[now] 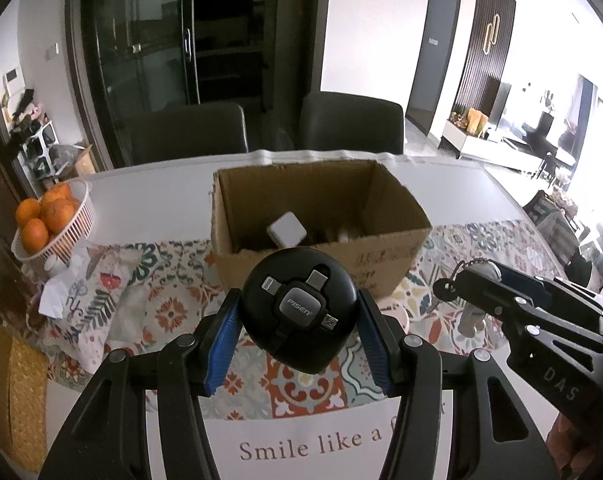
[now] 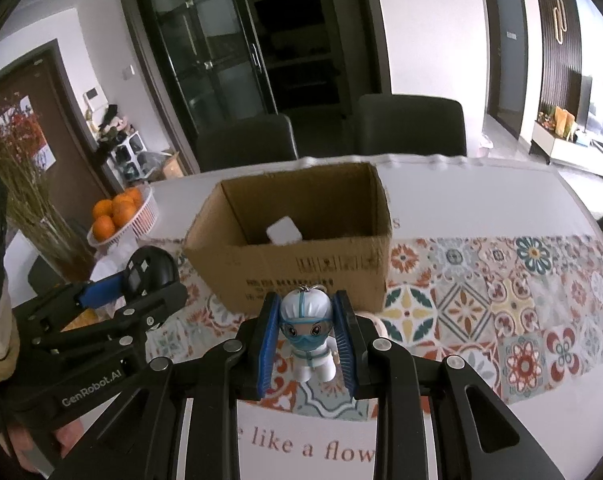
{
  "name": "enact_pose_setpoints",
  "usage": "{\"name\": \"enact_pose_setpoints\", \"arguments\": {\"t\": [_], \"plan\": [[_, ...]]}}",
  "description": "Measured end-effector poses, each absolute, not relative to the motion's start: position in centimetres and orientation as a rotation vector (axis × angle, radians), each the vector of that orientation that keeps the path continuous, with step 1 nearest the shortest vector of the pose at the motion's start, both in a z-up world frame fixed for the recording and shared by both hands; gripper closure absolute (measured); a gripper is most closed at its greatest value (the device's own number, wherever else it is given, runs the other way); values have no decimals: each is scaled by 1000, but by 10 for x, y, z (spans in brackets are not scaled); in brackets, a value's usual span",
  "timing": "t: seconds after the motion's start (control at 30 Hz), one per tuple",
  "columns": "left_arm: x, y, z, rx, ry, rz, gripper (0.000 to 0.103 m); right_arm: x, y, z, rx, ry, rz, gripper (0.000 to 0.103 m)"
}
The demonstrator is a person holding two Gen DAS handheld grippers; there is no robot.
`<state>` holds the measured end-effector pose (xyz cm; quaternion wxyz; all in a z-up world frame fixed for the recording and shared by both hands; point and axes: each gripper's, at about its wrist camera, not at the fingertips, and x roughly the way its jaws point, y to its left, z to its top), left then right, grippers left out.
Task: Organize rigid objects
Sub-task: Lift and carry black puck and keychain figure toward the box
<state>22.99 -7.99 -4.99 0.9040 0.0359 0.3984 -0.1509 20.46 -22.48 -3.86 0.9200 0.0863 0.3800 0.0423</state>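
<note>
My left gripper (image 1: 299,316) is shut on a round black Pisen cable reel (image 1: 299,314) and holds it above the patterned runner, just in front of an open cardboard box (image 1: 381,264). My right gripper (image 2: 306,334) is shut on a small white doctor figurine keychain (image 2: 307,330), also close in front of the box (image 2: 301,276). A white charger cube (image 1: 287,230) lies inside the box; it also shows in the right wrist view (image 2: 284,231). The right gripper shows in the left wrist view (image 1: 485,284), the left gripper in the right wrist view (image 2: 141,276).
A white basket of oranges (image 1: 49,220) stands at the left, with crumpled white paper (image 1: 57,292) beside it. Two dark chairs (image 1: 353,124) stand behind the table. Dried branches (image 2: 25,184) rise at the far left. A woven mat (image 1: 9,392) lies at the left edge.
</note>
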Motion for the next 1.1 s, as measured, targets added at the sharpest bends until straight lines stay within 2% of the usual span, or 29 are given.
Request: {"name": "enact_pose_setpoints", "arguments": {"t": [0.53, 1.1], "plan": [[269, -80, -22, 60, 766, -300, 48, 249, -224, -6, 151, 713, 100, 75], [324, -87, -12, 77, 791, -294, 48, 303, -226, 2, 150, 735, 134, 75]]}}
